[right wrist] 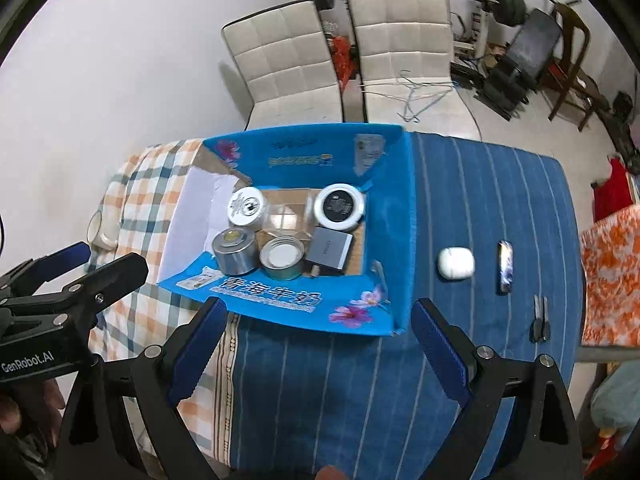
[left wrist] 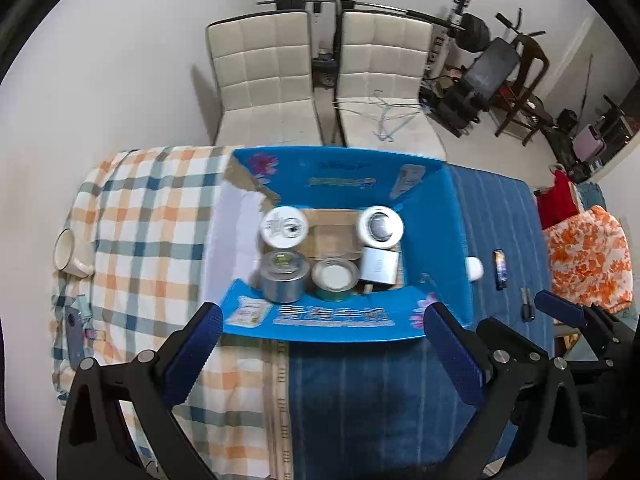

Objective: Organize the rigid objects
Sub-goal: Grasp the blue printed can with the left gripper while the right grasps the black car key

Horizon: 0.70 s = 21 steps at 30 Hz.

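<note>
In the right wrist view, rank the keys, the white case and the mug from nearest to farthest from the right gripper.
From the right gripper:
1. Keys, on the blue cloth to its right.
2. White case, farther ahead on the right, beside the box.
3. Mug, far left on the checked cloth.

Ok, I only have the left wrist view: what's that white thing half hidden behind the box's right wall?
Observer: A small rounded white case, lying on the blue striped cloth, apart from the blue box.
Operator: And the dark thing that the right gripper's finger partly covers for me?
Observer: Keys, flat on the cloth, nearer to us than the dark bar.
Operator: Is the right gripper carrying anything?
Observer: No. The right gripper is open and empty, hovering over the cloth in front of the box.
</note>
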Available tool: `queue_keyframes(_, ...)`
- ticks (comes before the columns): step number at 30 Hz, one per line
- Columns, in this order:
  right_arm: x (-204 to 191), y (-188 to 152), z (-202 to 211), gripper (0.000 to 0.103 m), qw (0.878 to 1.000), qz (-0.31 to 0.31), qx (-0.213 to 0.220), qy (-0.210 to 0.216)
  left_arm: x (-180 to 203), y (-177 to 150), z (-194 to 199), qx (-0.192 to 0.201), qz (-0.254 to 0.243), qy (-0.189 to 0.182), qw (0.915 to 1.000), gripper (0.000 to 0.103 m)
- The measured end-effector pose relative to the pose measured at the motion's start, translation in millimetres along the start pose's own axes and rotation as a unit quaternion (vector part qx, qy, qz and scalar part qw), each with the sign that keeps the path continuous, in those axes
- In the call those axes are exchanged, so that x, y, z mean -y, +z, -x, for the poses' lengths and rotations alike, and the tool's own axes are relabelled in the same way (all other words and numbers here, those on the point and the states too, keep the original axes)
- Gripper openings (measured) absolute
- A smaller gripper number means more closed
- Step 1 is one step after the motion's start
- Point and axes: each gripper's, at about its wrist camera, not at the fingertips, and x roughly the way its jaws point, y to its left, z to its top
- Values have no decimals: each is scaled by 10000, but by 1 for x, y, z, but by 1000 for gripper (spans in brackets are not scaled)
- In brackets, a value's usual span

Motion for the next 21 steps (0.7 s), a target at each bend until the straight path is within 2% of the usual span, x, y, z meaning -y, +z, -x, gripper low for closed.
queue_keyframes(5, 74, -15, 11, 95, 9971, -715, 68, -235, 67, 4, -23, -55, -336, -372, 9987, 103)
queue_keyframes(9, 164, -32, 5, 95, 9851, -1593, -60, -651, 142, 3, -54, -191, -794, -694, 9942, 103)
queue_keyframes(11, 217, -44, -3, 95, 9743, -2058, -111, -904, 183, 1, -73, -234, -1106, -690, 9912, 103)
queue_keyframes(14, 274, -56, -24, 95, 9622, -2473, -250, -1111, 237, -4, -109, -350, -1577, -569, 9852, 103)
queue_keyframes(16, 314, -65, -47, 95, 9546, -2703, -406, -1186, 263, -6, -133, -460, -1702, -604, 9825, 103)
queue_keyframes(21, 366, -76, -111, 93, 9477, -2843, -844, -1182, 301, -7, -202, -938, -1703, -416, 9800, 103)
